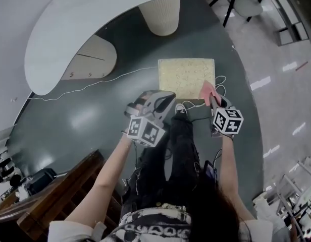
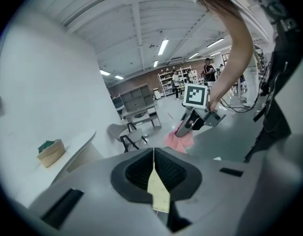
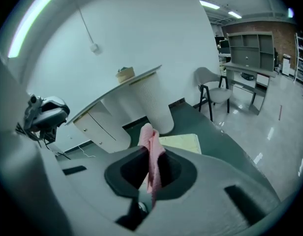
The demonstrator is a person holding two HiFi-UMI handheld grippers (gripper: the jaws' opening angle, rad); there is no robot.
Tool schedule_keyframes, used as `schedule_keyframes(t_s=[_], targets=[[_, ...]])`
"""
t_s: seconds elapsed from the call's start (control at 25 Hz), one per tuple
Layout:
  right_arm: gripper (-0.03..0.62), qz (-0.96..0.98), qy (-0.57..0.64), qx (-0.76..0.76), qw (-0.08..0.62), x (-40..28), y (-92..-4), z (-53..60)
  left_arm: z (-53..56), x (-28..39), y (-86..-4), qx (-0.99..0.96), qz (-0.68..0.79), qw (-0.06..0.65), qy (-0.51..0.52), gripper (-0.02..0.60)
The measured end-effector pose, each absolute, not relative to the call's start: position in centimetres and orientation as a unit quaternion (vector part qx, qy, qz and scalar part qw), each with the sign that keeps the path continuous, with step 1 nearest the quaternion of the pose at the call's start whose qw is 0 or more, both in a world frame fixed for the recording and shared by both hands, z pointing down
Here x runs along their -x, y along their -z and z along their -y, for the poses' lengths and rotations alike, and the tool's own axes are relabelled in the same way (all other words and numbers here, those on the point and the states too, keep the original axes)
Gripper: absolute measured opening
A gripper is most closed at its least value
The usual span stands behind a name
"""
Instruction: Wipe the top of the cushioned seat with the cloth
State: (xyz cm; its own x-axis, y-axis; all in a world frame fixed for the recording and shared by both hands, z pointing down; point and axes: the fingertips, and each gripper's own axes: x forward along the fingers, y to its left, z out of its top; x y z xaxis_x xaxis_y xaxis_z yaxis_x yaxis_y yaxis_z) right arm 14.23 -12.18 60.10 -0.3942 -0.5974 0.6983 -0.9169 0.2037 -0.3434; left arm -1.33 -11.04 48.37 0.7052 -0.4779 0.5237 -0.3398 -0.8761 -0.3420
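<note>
The cushioned seat (image 1: 186,77) is a pale yellow square pad on the dark floor ahead of the person's feet. My right gripper (image 1: 212,99) hangs over its near right corner, shut on a pink cloth (image 1: 207,90) that droops from the jaws. In the right gripper view the cloth (image 3: 151,154) stands pinched between the pads, with the seat (image 3: 183,142) just beyond. My left gripper (image 1: 163,100) is held near the seat's front left corner, jaws shut and nothing in them. The left gripper view shows the right gripper (image 2: 191,124) and the dangling cloth (image 2: 180,139).
A white curved counter (image 1: 69,29) on a ribbed white column (image 1: 163,14) arcs behind the seat. A thin white cable (image 1: 95,84) lies left of it. A chair (image 1: 241,1) stands far right, wooden furniture (image 1: 54,195) near left. A basket (image 3: 125,74) sits on the counter.
</note>
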Motion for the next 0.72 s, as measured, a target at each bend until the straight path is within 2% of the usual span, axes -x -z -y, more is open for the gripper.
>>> schedule_keyframes(t_s=[0.4,0.72], targets=[[0.014,0.783,-0.338,-0.498,0.160,-6.5,-48.7,8.4,6.6,6.8,-42.3,0.912,-0.264,0.121,0.289,0.008],[0.014,0.793,-0.314,-0.498,0.156,-2.5,-44.3,3.7,2.1,11.3,-39.5,0.909,-0.287,0.119,0.277,0.008]])
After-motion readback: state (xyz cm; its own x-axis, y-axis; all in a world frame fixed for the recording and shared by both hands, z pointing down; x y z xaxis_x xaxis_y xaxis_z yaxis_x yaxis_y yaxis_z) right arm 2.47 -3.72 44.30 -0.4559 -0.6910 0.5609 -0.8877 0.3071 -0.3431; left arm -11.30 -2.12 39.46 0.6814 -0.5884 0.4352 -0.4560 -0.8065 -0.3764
